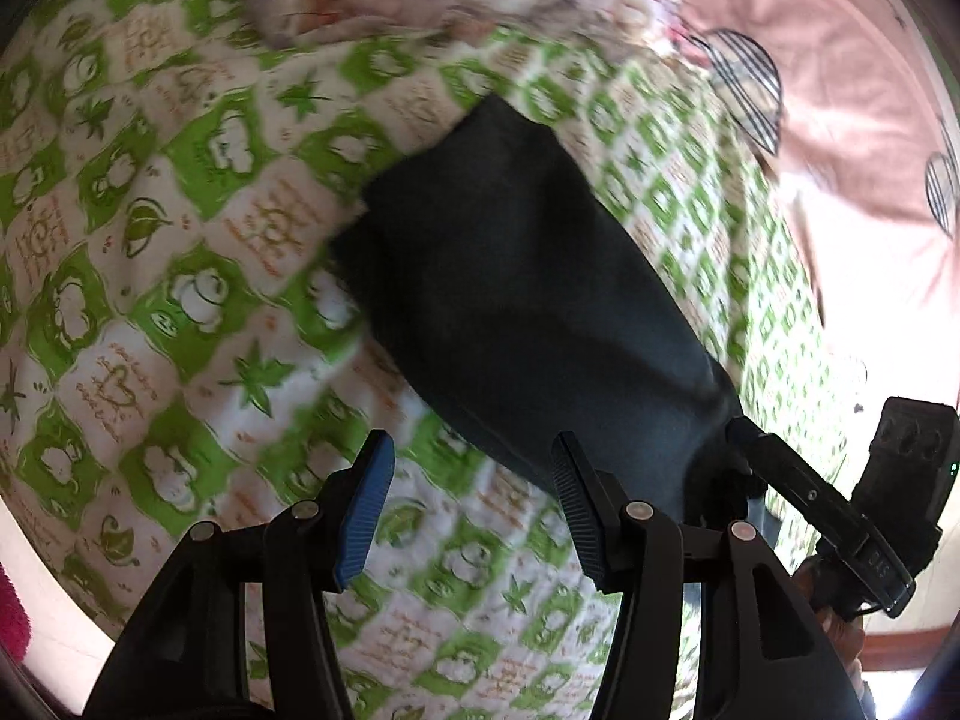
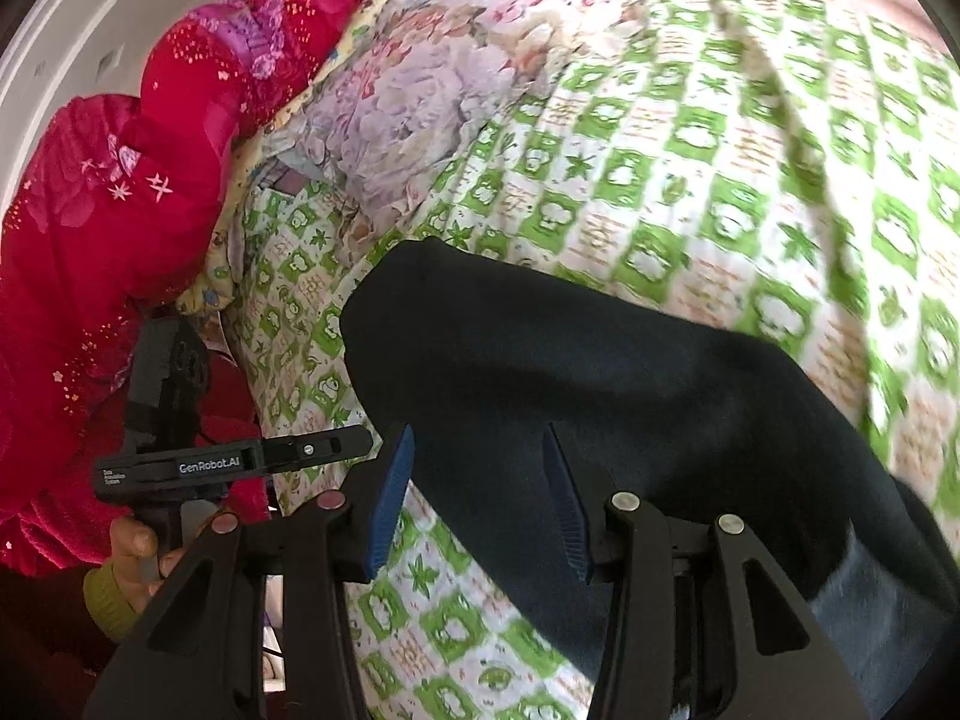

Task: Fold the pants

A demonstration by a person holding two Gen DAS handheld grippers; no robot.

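Observation:
Dark navy pants (image 1: 528, 294) lie folded lengthwise on a green-and-white patterned bedsheet (image 1: 180, 276). In the left wrist view my left gripper (image 1: 471, 468) is open, its fingers above the sheet just left of the pants' near end. The right gripper's body (image 1: 840, 510) shows at the lower right, at the pants' edge. In the right wrist view the pants (image 2: 600, 372) run from centre to lower right. My right gripper (image 2: 477, 468) is open over the pants' near edge, holding nothing. The left gripper's body (image 2: 228, 462) shows at the left.
A floral quilt (image 2: 420, 90) and a red blanket (image 2: 120, 192) are bunched at the head of the bed. A pink sheet with striped hearts (image 1: 840, 90) lies beyond the green sheet. The bed's edge (image 1: 42, 558) runs along the lower left.

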